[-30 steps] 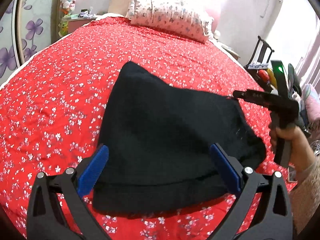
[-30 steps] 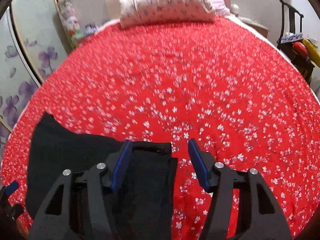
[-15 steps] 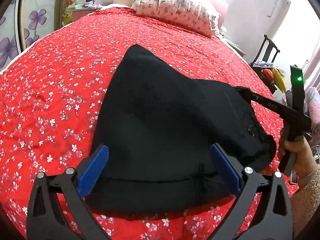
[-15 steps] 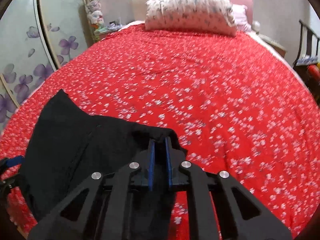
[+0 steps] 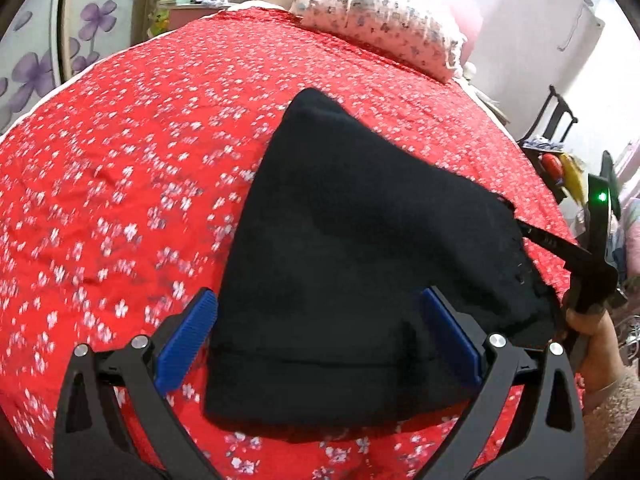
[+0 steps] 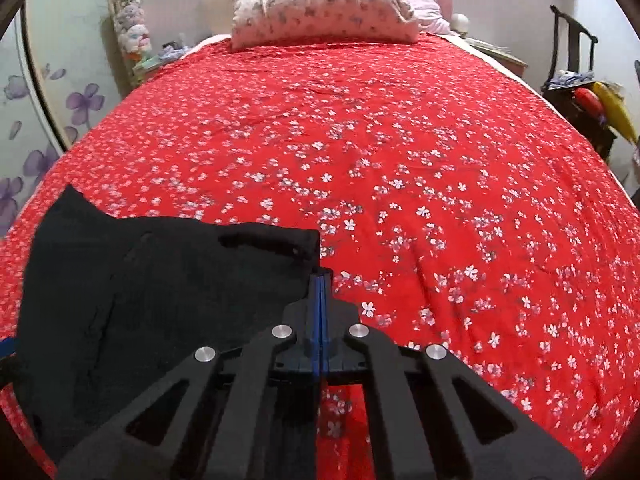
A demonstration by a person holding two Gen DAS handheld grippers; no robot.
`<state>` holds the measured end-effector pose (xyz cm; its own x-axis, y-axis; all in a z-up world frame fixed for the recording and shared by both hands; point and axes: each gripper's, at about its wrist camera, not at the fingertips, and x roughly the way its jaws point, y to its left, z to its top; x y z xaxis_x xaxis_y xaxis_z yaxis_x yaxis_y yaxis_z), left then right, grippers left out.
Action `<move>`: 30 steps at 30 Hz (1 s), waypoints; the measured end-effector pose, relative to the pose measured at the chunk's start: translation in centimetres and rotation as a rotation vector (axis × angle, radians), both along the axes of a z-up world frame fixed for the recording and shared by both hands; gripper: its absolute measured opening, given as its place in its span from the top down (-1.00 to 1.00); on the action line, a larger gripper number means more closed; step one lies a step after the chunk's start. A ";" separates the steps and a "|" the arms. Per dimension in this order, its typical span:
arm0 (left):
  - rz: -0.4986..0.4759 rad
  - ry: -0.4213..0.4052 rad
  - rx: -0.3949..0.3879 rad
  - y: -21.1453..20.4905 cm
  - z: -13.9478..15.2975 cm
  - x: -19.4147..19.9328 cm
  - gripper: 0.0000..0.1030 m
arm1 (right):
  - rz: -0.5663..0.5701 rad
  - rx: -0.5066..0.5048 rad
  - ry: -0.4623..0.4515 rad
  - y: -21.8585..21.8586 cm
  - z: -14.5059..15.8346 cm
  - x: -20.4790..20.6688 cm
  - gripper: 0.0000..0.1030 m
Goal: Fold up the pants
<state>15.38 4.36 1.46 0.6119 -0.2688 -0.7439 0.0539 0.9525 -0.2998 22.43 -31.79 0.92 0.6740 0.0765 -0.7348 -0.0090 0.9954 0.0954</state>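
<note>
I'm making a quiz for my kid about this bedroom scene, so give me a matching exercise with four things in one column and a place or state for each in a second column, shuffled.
Column one:
1. black fabric pants
2. left tool
3. right tool
4. white flower-print pillow

Column two:
A. open, blue pads on either side of the near hem
B. at the head of the bed
C. spread on the red flowered bedsheet
D. shut at the cloth's corner

Pairs: 1-C, 2-A, 3-D, 4-B
</note>
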 end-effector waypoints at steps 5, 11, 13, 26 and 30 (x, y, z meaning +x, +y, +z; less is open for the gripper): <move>-0.085 -0.049 -0.118 -0.1 3.4 3.4 -0.96 | 0.086 0.253 -0.070 -0.5 3.5 -1.7 0.09; -0.166 0.033 -0.284 -1.8 4.1 9.4 -0.96 | 0.287 0.731 0.056 2.9 3.0 0.5 -0.56; -0.206 0.087 -0.383 -2.1 3.3 10.7 -0.96 | 0.320 0.853 0.132 4.4 1.9 2.0 -0.56; -0.078 0.100 -0.048 -4.7 -1.2 14.4 -0.96 | 0.168 0.641 0.190 3.5 -1.1 3.1 0.48; -0.168 0.067 -0.009 -5.0 0.6 11.6 -0.96 | 0.241 0.631 0.089 2.1 0.8 -1.0 -0.79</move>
